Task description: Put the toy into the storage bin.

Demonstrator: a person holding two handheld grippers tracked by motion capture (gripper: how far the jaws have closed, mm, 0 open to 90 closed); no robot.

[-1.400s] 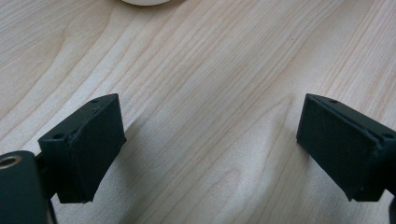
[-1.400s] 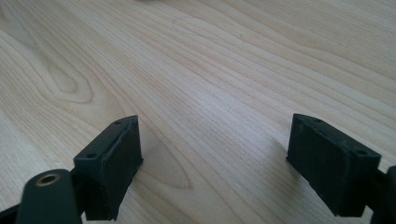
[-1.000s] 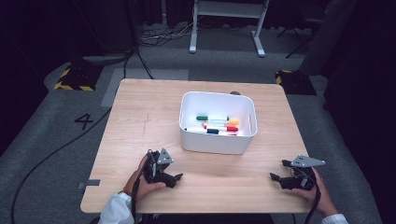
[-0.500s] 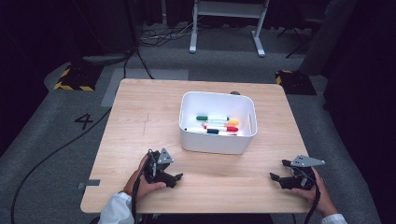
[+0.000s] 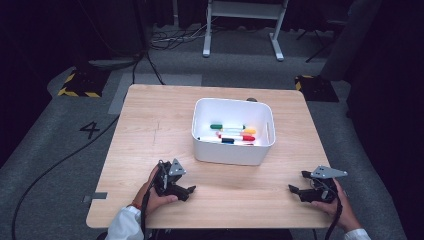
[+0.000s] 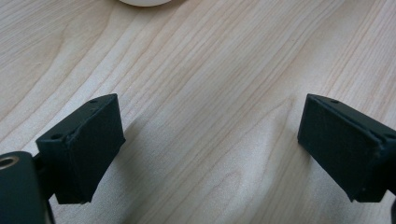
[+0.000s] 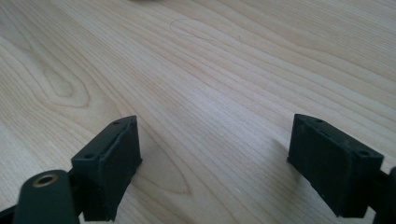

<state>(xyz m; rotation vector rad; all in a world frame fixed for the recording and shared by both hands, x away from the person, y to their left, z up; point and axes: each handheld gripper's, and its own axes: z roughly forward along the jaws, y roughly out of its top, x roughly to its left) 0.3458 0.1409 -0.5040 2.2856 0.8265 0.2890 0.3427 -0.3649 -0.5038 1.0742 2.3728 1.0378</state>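
high view: the white bin point(image 5: 233, 131) sits on the wooden table point(image 5: 150, 135) a little toward its far side, holding several markers point(image 5: 232, 134). the left gripper point(image 5: 186, 190) rests near the table's front edge, in front of the bin and to its left; the right gripper point(image 5: 295, 190) rests in front of the bin and to its right, well apart from it. from here a reach over the bin's tall wall could clip the rim and shove or tip the bin, since nothing steadies it. around the table lie grey carpet, black cables, hazard-striped blocks and a white frame beyond the bin.

left gripper view: jaws spread wide, nothing between them, just bare wood grain; the bin's rounded base point(image 6: 142, 2) peeks in at the top.

right gripper view: the jaws stand wide apart and empty, above pale smooth wood, on which a dropped marker could roll.
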